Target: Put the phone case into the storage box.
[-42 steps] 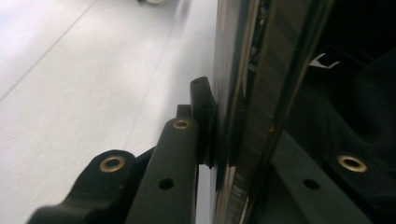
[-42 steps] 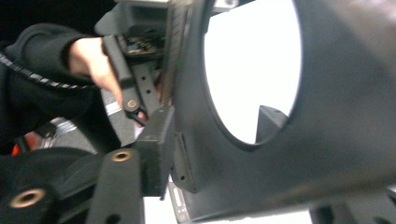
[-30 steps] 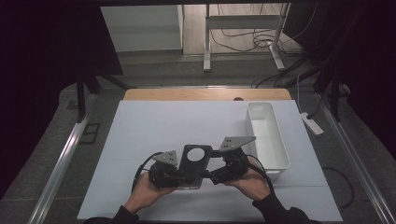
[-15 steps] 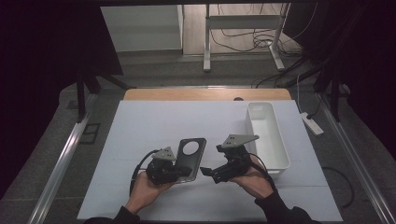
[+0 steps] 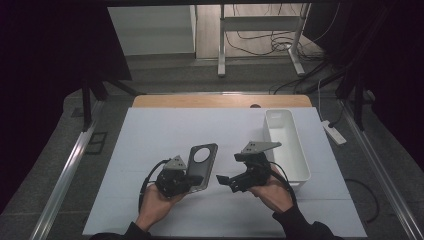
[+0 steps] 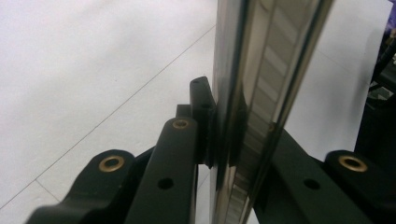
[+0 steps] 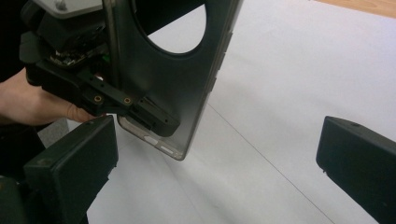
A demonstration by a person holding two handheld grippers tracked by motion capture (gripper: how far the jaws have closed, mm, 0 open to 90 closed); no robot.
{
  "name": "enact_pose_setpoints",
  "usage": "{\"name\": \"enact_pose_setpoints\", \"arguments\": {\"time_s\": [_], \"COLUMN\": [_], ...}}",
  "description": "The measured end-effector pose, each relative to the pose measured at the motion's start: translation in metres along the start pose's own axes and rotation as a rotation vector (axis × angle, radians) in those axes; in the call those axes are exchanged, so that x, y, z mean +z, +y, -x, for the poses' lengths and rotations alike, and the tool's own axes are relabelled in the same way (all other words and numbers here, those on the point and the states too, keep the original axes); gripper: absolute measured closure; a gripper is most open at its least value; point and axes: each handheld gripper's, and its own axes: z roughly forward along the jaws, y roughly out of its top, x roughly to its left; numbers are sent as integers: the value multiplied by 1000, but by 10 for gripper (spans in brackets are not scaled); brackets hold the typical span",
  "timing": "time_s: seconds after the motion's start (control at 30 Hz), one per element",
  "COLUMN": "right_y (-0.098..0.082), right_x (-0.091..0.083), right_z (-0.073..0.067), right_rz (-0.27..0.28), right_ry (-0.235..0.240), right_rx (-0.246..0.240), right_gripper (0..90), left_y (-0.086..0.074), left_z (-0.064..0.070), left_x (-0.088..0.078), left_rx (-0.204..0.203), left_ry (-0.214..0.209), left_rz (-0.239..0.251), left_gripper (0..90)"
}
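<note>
A dark grey phone case (image 5: 202, 161) with a round camera hole is held a little above the white table sheet (image 5: 165, 130). My left gripper (image 5: 186, 180) is shut on its lower end. In the left gripper view the case's edge (image 6: 261, 93) stands upright between the jaws, and the left pad (image 6: 203, 100) presses on it. My right gripper (image 5: 225, 181) is to the right of the case and apart from it. Its jaws have just been opening and are now wide, with nothing between them. In the right gripper view (image 7: 215, 154) the case (image 7: 187, 79) is ahead on the left.
A long white bin (image 5: 287, 145) stands on the right side of the sheet, just beyond my right hand. The wooden table edge (image 5: 220, 101) runs along the back. Metal rails (image 5: 65, 170) flank the table on both sides.
My right gripper has let go of the case, opened wide and drawn back to the right. The case stays in my left gripper, shifted slightly left and tilted up.
</note>
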Motion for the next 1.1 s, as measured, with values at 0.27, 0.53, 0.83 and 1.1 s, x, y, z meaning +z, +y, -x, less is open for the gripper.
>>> {"name": "enact_pose_setpoints", "arguments": {"time_s": [0.27,0.53,0.83,1.1], "right_y": [0,4,6,7], "right_x": [3,3,0,-5], "right_z": [-2,-4,-8,-6], "right_rz": [-15,-18,-24,12], "right_ry": [-17,-44,-69,-57], "right_rx": [0,28,23,46], "right_gripper": [5,2,211,525], "left_y": [1,2,4,4], "left_z": [4,10,16,21], "left_x": [1,6,10,14], "left_rx": [-5,7,20,40], "left_ry": [9,11,4,0], "left_rz": [2,-9,-20,-41], "left_gripper": [859,859,860,860]}}
